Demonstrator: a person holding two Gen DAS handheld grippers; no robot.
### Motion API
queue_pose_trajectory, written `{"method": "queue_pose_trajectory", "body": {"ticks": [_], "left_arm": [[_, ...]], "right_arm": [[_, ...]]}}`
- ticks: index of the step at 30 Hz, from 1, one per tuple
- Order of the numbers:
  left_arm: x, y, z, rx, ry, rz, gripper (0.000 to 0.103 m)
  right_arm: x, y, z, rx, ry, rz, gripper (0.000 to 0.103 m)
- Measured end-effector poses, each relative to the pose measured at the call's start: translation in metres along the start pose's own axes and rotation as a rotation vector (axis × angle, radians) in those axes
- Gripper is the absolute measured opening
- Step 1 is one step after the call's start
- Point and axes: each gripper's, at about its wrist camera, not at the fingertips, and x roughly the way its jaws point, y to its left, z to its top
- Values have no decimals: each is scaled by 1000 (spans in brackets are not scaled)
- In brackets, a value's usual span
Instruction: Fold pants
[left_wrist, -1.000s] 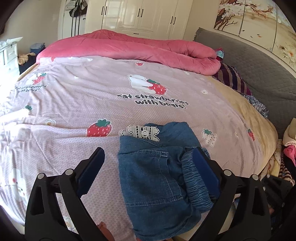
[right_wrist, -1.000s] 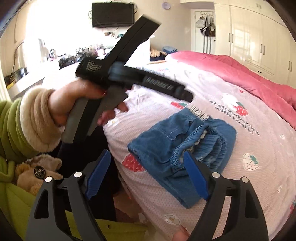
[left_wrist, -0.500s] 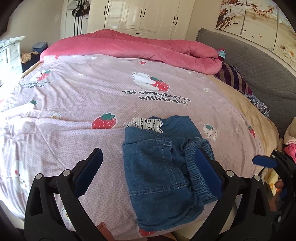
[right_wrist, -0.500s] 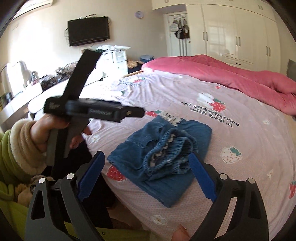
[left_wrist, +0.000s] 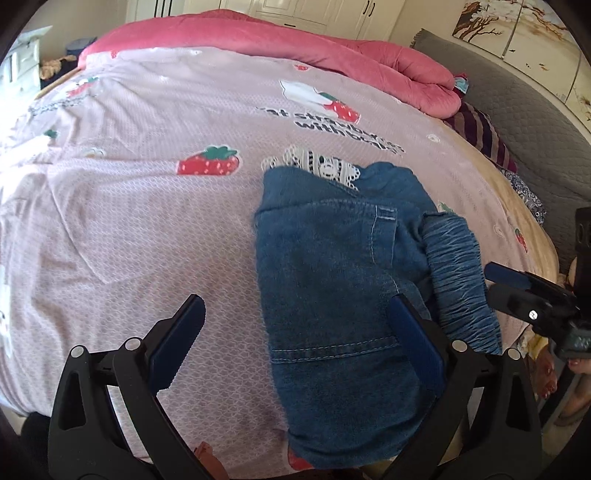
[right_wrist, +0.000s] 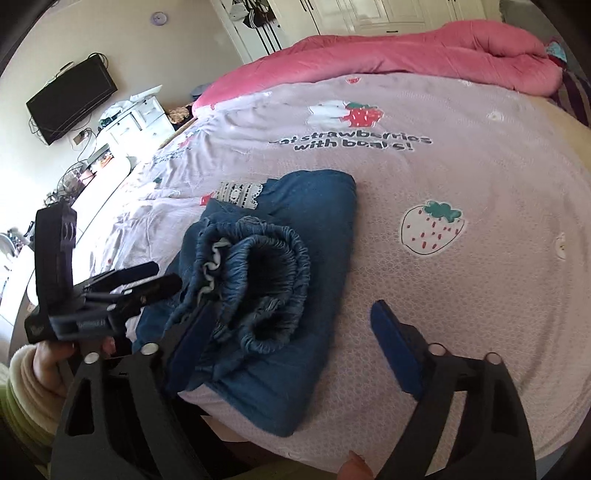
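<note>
Folded blue denim pants (left_wrist: 325, 266) lie on the pink strawberry sheet (left_wrist: 147, 192) close to the bed's near edge. White lace shows at their far end and the elastic waistband (right_wrist: 258, 266) bunches open on top. My left gripper (left_wrist: 295, 336) hangs open just above them, its right finger over the denim and its left finger over bare sheet. My right gripper (right_wrist: 295, 332) is wide and its jaws are closing. The pants' (right_wrist: 317, 206) near corner lies between them, not pinched. Each gripper shows in the other's view: left gripper (right_wrist: 164, 277), right gripper (left_wrist: 496, 284).
A rolled pink duvet (left_wrist: 295, 48) lines the far side of the bed. A grey headboard (left_wrist: 535, 129) and a striped pillow (left_wrist: 480, 129) are on the right. A wall TV (right_wrist: 70, 96) and a white dresser (right_wrist: 136, 122) stand beyond the bed's left side.
Both grippers have dropped closer to the pants. The right one rolled and swung over, so the waistband now sits by its left finger. The pants have not moved.
</note>
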Motion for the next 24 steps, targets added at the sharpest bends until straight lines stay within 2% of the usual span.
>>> {"method": "queue_pose_trajectory", "body": {"ticks": [2, 7, 9, 12, 15, 17, 18, 20, 23, 24], "left_arm": [[3, 0, -2, -3, 5, -9, 93], [11, -2, -5, -13, 20, -55, 93], [13, -6, -6, -9, 25, -69, 93], [18, -13, -6, 10, 39, -94, 93], [22, -25, -7, 49, 46, -86, 82], [21, -29, -7, 60, 44, -74, 68], [20, -30, -6, 67, 39, -61, 63], [16, -32, -6, 86, 24, -42, 47], [9, -33, -4, 91, 7, -45, 31], [7, -33, -3, 88, 2, -52, 30]], "right_arm": [[8, -1, 3, 14, 16, 7, 78], [28, -7, 7, 76, 50, 55, 76], [32, -8, 8, 78, 49, 59, 72], [34, -3, 8, 79, 50, 83, 52], [32, -2, 6, 86, 29, 73, 41], [29, 2, 4, 81, 4, 67, 34], [27, 3, 3, 74, -9, 62, 32], [23, 8, 1, 63, -32, 56, 28], [18, 15, 1, 33, -54, 45, 26], [16, 17, 2, 25, -61, 45, 25]]}}
